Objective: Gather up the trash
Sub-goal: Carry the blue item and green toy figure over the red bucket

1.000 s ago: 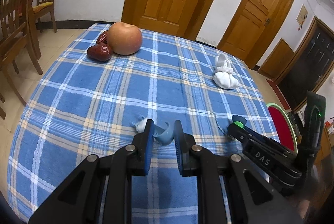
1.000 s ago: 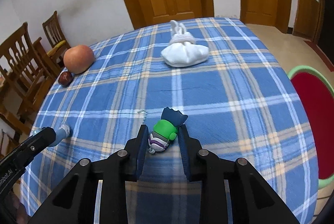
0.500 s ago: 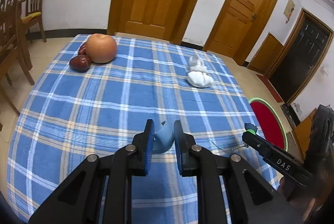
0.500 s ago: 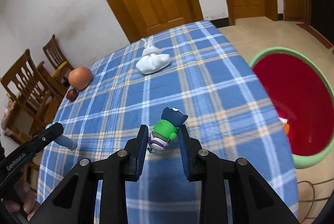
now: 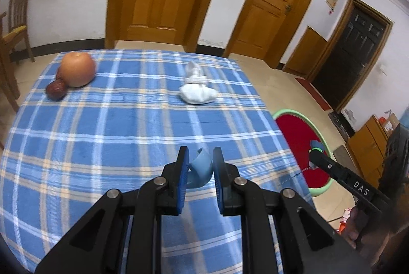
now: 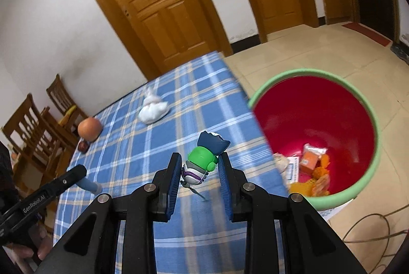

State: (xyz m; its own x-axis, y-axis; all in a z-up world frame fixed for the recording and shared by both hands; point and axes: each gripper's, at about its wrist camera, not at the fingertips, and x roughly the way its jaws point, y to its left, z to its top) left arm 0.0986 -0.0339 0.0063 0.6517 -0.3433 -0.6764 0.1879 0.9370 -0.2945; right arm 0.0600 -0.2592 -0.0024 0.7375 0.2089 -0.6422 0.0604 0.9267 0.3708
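Above the blue plaid tabletop (image 5: 107,120), left gripper (image 5: 200,166) with fingers clamped on a curled blue scrap (image 5: 200,168), right gripper (image 6: 200,168) pinching a small green toy figure (image 6: 203,159) just beside the red bin (image 6: 368,120) holding wrappers, white tissue bundle (image 5: 196,92) and apple (image 5: 77,68) resting farther from the bin

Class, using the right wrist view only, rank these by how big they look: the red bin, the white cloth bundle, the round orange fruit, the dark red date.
1. Red bin
2. White cloth bundle
3. Round orange fruit, slightly smaller but farther away, so unsure
4. Dark red date
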